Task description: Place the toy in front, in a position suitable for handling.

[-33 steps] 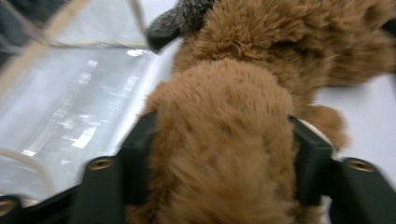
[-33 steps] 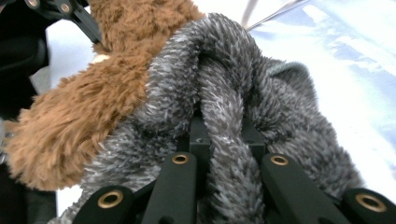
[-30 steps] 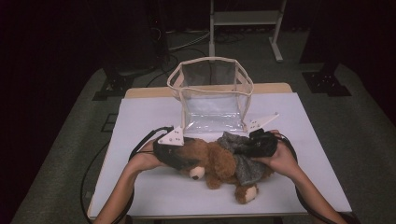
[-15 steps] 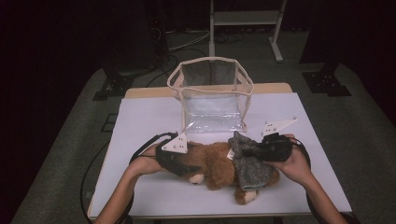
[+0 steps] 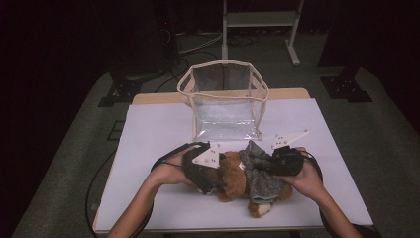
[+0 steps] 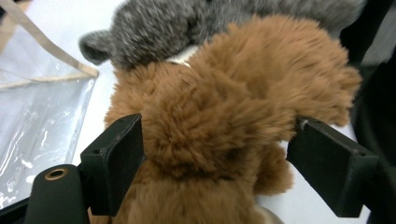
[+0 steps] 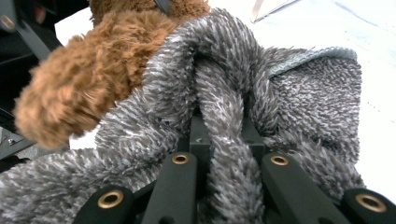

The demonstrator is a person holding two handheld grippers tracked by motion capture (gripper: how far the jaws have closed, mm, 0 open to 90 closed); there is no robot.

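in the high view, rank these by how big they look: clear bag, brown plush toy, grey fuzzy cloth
1. clear bag, clearly largest
2. brown plush toy
3. grey fuzzy cloth
Toy and cloth look close; grippers and cloth cover part of the toy, so their order is unsure.

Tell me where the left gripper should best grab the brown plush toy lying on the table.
Probably the rounded upper end of the brown plush toy, which already sits between the left gripper jaws, coming level from the toy's left end. That bulge is narrower than the jaw gap and soft enough to compress. The right gripper pinches a fold of the grey garment at the other end.
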